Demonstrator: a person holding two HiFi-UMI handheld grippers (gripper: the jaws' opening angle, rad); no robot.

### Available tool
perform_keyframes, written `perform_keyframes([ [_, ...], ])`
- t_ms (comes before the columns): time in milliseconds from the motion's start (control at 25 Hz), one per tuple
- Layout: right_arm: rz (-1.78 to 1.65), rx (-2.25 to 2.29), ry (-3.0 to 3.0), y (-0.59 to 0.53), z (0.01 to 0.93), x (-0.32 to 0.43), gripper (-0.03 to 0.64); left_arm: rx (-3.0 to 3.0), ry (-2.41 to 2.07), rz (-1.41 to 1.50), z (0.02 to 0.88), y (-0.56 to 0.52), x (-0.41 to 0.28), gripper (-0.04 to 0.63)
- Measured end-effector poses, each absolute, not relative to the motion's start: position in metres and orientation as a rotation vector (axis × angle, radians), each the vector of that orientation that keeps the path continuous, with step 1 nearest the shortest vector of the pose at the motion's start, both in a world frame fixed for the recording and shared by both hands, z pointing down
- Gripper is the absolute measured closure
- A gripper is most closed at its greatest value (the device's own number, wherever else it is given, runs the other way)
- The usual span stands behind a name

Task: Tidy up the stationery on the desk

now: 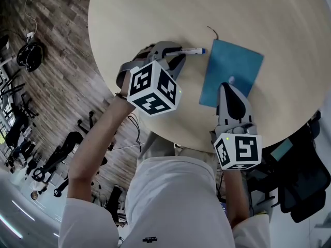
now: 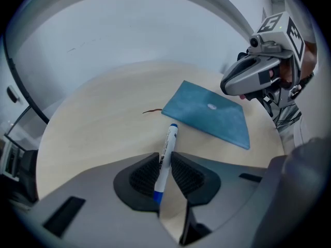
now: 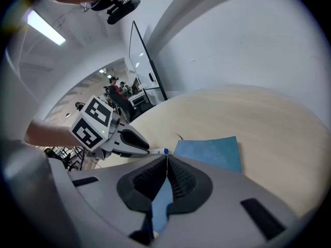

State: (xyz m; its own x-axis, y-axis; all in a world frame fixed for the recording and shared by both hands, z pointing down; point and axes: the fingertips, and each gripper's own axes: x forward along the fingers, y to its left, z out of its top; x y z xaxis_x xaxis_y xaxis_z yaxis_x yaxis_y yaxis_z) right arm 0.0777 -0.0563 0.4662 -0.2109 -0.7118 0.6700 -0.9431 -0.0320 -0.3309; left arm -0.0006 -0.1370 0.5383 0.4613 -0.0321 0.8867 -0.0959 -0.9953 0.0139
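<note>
A white marker with a blue cap [image 1: 191, 51] sticks out of my left gripper [image 1: 176, 53], which is shut on its barrel just above the round wooden table [image 1: 155, 14]. The left gripper view shows the marker [image 2: 166, 149] pinched between the ribbed pads, cap pointing at a flat blue pouch [image 2: 207, 115]. The pouch [image 1: 230, 66] has a white snap and a brown cord at its far corner. My right gripper [image 1: 229, 87] hovers over the pouch's near edge, jaws shut together with nothing seen between them; the pouch [image 3: 212, 151] lies just beyond them.
The table's curved front edge [image 1: 170, 133] runs close to the person's body. Office chairs [image 1: 57, 159] and cables stand on the wooden floor to the left, and a black chair [image 1: 305, 185] is at the lower right.
</note>
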Motion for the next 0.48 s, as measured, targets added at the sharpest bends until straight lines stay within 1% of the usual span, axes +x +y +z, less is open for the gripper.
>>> perform_keyframes([
  [320,1.072,1.751,-1.969,-0.048,0.458,0.076,0.583,2.597,-0.033,1.672,0.548,-0.12,-0.002,0.517],
  [480,1.062,1.769,-1.963,-0.04,0.451,0.079,0.583,2.584,-0.133,1.643,0.546,-0.118,-0.004,0.52],
])
